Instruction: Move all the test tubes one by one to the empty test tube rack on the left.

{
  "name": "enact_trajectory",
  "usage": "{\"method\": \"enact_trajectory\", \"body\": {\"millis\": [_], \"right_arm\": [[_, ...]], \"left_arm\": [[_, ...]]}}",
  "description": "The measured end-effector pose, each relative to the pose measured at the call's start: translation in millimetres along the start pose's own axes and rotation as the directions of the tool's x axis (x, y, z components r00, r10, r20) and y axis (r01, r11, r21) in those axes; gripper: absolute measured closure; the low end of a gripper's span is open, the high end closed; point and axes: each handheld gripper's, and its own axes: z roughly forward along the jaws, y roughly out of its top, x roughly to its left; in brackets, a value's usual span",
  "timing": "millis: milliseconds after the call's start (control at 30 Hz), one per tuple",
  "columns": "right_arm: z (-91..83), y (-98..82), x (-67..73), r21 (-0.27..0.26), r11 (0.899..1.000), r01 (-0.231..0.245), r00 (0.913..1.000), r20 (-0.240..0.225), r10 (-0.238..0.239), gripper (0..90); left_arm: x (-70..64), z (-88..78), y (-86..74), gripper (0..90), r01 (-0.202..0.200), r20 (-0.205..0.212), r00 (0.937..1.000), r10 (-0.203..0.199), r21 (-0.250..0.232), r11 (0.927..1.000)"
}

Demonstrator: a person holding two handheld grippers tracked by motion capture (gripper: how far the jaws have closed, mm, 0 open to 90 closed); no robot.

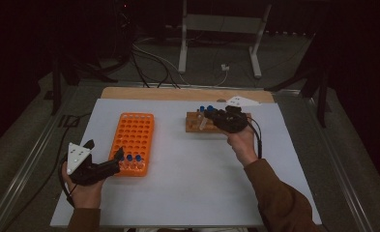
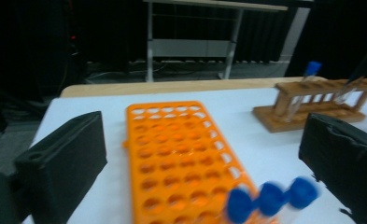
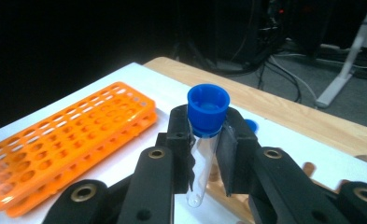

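Observation:
My right gripper (image 3: 207, 135) is shut on a clear test tube with a blue cap (image 3: 208, 108), gripping it just under the cap. It holds the tube tilted over the wooden rack (image 1: 196, 126) at the back right, where my right gripper (image 1: 212, 116) hovers. Another blue-capped tube (image 2: 312, 67) stands in that wooden rack (image 2: 312, 105). An orange tube rack (image 1: 133, 137) lies left of centre with three blue-capped tubes (image 2: 270, 198) in its near row. My left gripper (image 1: 116, 162) is open, its jaws wide apart over the near end of the orange rack (image 2: 176, 154), with nothing between them.
A white mat (image 1: 187, 193) covers the wooden table (image 1: 178, 93). Beyond the far edge are cables and a metal stand (image 1: 221, 29) on the floor. Bare mat lies between the two racks and along the near side.

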Motion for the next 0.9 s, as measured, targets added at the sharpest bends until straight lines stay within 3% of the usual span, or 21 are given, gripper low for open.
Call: {"method": "enact_trajectory", "body": {"millis": [300,467,633,900], "right_arm": [[2.9,2.1,21.9,0.041,0.999,0.015,0.9982,-0.059,-0.013,76.7],[2.8,3.3,32.6,0.055,0.998,0.022,0.9957,-0.091,-0.017,76.6],[3.8,3.1,41.5,0.070,0.997,0.036,0.9923,-0.121,-0.028,76.6],[5.4,1.4,56.5,0.074,0.996,0.056,0.9849,-0.168,-0.043,76.5]], "left_arm": [[-43.2,26.1,17.4,3.1,-0.047,0.093,0.9947,0.045,0.012,0.9988],[-71.8,37.5,19.3,2.8,-0.127,0.137,0.9830,0.122,0.024,0.9917],[-94.6,49.8,18.3,2.7,-0.180,0.172,0.9706,0.168,0.055,0.9821],[-117.6,68.6,17.8,3.0,-0.187,0.203,0.9648,0.167,0.082,0.9789]]}}
